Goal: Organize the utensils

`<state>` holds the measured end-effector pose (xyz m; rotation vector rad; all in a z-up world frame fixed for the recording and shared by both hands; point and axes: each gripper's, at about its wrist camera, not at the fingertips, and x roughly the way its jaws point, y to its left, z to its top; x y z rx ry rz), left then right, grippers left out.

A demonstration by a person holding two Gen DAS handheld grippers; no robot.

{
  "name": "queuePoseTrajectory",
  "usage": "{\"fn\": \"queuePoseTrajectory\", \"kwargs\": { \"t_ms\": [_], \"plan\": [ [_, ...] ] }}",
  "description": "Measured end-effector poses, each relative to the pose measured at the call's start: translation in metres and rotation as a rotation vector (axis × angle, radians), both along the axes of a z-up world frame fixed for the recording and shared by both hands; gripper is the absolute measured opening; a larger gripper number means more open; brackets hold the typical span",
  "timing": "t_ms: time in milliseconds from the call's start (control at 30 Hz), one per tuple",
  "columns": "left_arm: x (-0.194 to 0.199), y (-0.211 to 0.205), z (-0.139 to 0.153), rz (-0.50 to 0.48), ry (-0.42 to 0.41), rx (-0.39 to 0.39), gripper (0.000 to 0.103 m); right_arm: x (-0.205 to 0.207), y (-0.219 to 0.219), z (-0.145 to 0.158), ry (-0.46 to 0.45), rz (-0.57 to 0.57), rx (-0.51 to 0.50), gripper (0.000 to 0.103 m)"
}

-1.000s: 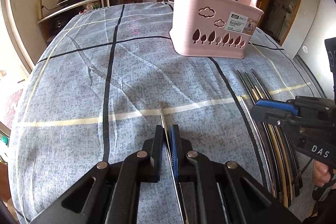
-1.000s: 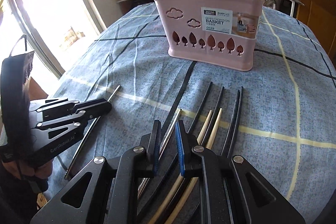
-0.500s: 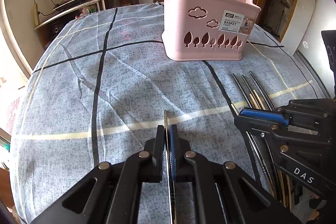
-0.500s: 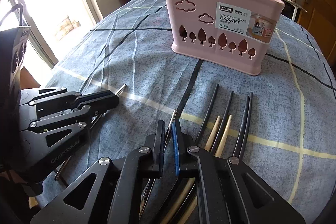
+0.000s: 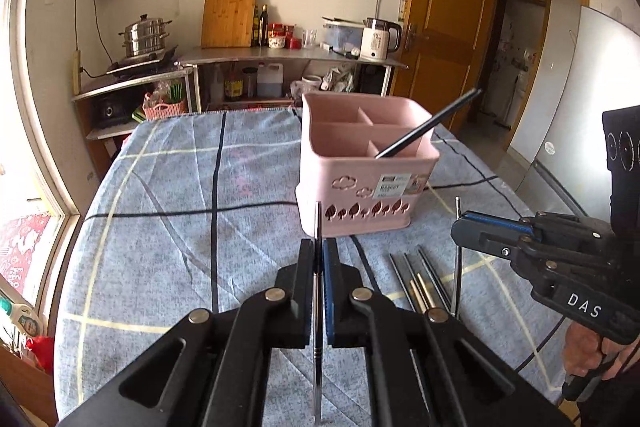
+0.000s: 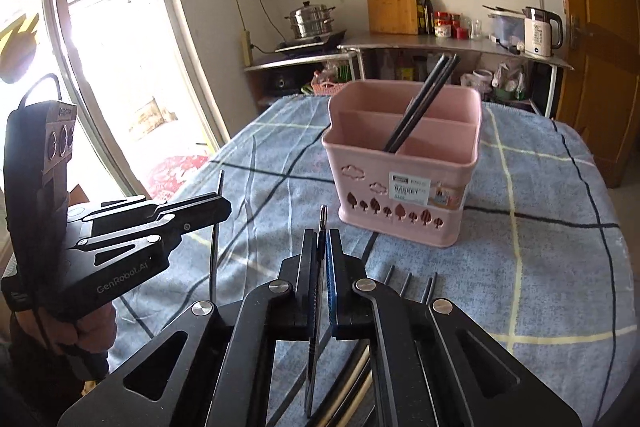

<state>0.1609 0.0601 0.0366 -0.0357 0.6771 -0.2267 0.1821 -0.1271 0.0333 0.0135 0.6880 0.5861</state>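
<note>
A pink divided basket (image 5: 360, 195) (image 6: 400, 195) stands on the table with black chopsticks (image 5: 428, 123) (image 6: 420, 103) leaning in its right front compartment. My left gripper (image 5: 319, 259) is shut on a metal chopstick (image 5: 318, 227), held upright above the cloth; it shows in the right wrist view (image 6: 216, 211) too. My right gripper (image 6: 322, 247) is shut on a second metal chopstick (image 6: 322, 223), also upright, seen in the left wrist view (image 5: 457, 247). Several black, metal and wooden chopsticks (image 5: 416, 279) (image 6: 408, 279) lie on the cloth in front of the basket.
The table wears a blue checked cloth (image 5: 180, 227). Behind it stand a steel counter (image 5: 288, 55) with a kettle (image 5: 378, 39), jars, a cutting board and a steamer pot (image 5: 144, 37). A window is at the left, a wooden door (image 5: 448, 27) at the right.
Both grippers have lifted off the cloth, each raising its metal chopstick from lying flat to upright. Both views now look level at the basket instead of down.
</note>
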Motion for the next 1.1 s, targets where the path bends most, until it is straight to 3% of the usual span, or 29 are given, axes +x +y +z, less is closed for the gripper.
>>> {"fn": "queuePoseTrajectory", "kwargs": {
  "t_ms": [233,533,1100],
  "plan": [
    [-0.006,0.005,0.029,-0.001,-0.07,-0.041,0.005,-0.005,-0.011,0.024,-0.072,-0.027,0.033,0.004],
    [-0.007,0.001,0.016,-0.006,-0.034,-0.025,0.005,-0.013,-0.015,0.013,-0.067,-0.025,0.028,0.004],
    [-0.015,-0.01,0.018,0.001,-0.044,0.03,0.005,-0.013,-0.02,0.015,-0.068,-0.026,0.019,0.004]
  ]
}}
